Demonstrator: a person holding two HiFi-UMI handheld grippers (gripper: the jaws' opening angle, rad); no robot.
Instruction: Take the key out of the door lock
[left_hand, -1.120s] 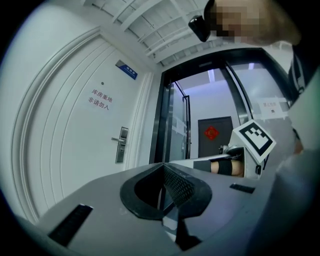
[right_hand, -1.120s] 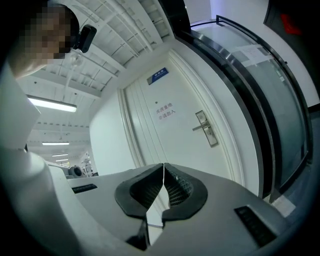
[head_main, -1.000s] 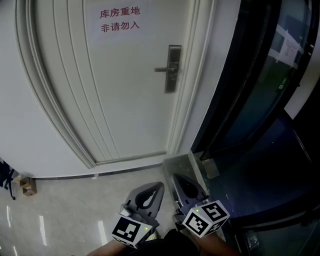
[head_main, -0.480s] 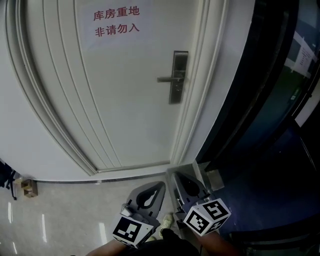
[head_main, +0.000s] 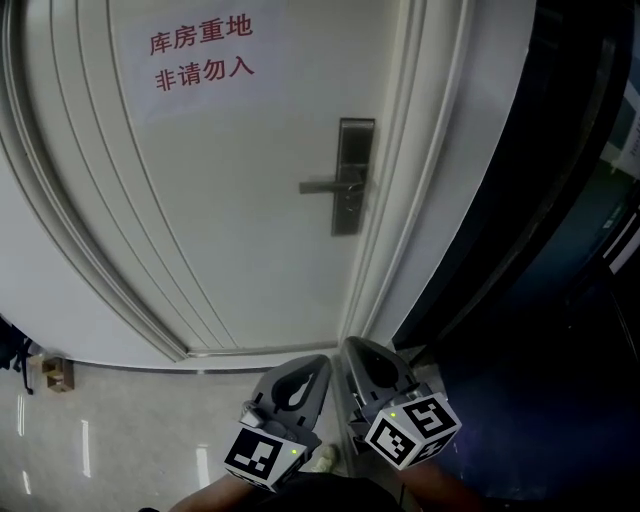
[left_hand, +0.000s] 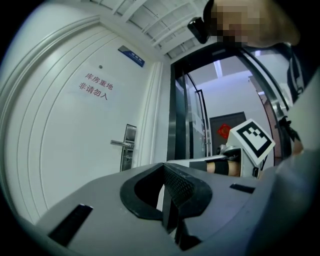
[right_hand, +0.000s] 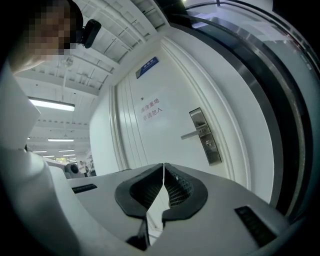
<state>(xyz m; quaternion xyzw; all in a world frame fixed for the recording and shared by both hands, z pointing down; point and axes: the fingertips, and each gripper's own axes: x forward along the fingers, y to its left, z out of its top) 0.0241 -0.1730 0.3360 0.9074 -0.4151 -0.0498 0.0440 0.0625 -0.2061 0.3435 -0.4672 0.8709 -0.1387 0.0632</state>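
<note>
A tall white panelled door (head_main: 230, 200) fills most of the head view, shut inside a white moulded frame (head_main: 420, 180). To its right stands a dark glass partition with black metal posts (head_main: 560, 250), and the left gripper view shows a corridor beyond it. Below the door runs a pale, glossy tiled floor (head_main: 130, 420) that catches streaks of light. In the right gripper view a white ceiling with long strip lights (right_hand: 51, 104) stretches away to the left.

Red printed characters (head_main: 200, 52) sit high on the door leaf, and a small blue plate (left_hand: 131, 56) is fixed above it. On the door's right edge is a tall brushed-metal lock plate (head_main: 350, 175) with a straight lever handle (head_main: 322, 186) that points left. The key is too small to make out in any view; its lock lies in that plate, well above and apart from both tongs.

The grey left tongs (head_main: 312, 366) and the grey right tongs (head_main: 358, 350) are held low, side by side over the floor just in front of the door's lower right corner. Both point up towards the door. Each pair is pressed together with nothing between its ribbed black pads.

A small brown cardboard box (head_main: 55, 372) rests on the floor at the far left, against the wall
</note>
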